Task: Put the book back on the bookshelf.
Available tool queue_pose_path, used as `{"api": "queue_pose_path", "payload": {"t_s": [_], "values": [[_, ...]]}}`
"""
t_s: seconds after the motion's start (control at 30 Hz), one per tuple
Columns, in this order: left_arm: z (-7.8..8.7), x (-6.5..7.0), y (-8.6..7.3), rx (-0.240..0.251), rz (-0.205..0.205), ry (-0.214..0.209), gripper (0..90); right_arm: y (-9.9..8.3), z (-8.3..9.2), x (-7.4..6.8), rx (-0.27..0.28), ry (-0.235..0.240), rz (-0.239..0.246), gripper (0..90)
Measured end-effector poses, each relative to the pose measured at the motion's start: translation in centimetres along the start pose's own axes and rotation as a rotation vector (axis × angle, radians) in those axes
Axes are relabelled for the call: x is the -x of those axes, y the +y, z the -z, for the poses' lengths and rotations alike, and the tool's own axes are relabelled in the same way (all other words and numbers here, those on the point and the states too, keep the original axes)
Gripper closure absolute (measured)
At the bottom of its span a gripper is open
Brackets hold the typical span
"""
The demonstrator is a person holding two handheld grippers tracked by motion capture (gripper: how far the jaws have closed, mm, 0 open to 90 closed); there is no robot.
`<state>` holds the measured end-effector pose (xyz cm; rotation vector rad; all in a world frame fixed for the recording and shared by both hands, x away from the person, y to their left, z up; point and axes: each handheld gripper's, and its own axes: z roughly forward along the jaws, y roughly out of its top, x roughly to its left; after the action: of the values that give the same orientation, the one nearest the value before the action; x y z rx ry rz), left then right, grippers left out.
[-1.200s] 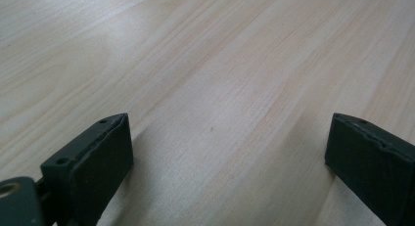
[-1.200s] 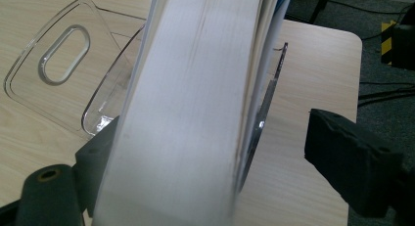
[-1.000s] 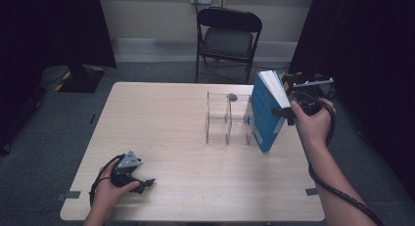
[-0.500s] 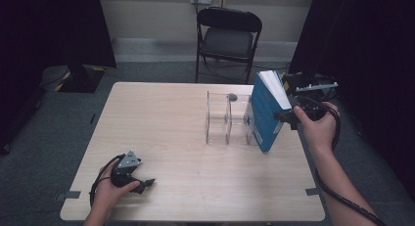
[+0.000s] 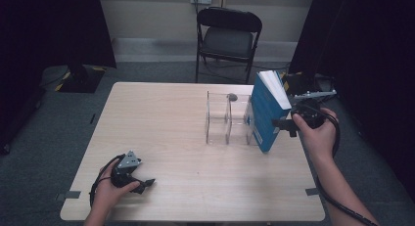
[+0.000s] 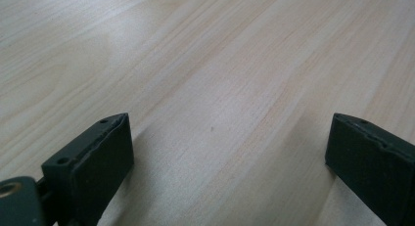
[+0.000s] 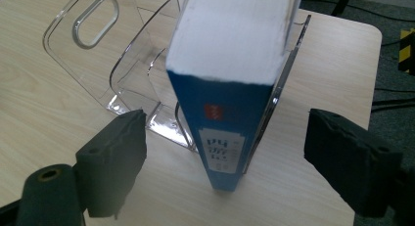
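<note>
- Blue book (image 7: 230, 103) stands upright in the end slot of the clear rack (image 7: 122, 64), leaning on its outer wall.
- Right gripper (image 7: 225, 152) wide open around the spine, gripping nothing.
- Left gripper (image 6: 230, 152) open, empty, on the table (image 5: 161, 118).
- Risk: a jaw bump could tip the book out.

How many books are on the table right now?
1. The blue book stands upright at the right end of the clear acrylic rack, between the open right tongs. Nothing shows in the rack's other slots.
</note>
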<state>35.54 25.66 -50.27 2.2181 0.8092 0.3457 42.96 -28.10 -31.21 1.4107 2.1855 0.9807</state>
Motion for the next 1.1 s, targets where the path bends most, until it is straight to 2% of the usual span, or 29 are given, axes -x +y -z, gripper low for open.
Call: {"api": "queue_pose_path", "payload": {"t_s": [0.37, 0.5, 0.83, 0.97, 1.1], "values": [[0.0, 0.0, 0.0, 0.001, 0.001, 0.003, 3.5, -1.2, 0.1, -0.3, -0.004, 0.009, 0.009, 15.7], [0.0, 0.1, 0.0, 0.001, 0.004, 0.006, 3.5, -1.5, 0.0, -0.7, -0.015, 0.022, 0.021, 15.4], [0.0, 0.1, 0.0, 0.001, 0.007, 0.006, 3.5, -2.7, -0.4, -1.2, -0.03, 0.049, 0.018, 15.5], [0.0, 0.1, 0.0, 0.001, 0.007, 0.007, 3.5, -3.0, -0.6, -1.3, -0.021, 0.049, 0.028, 15.4], [0.0, 0.1, 0.0, 0.001, 0.007, 0.006, 3.5, -3.5, -0.7, -1.4, -0.034, 0.055, 0.013, 15.5]]}}
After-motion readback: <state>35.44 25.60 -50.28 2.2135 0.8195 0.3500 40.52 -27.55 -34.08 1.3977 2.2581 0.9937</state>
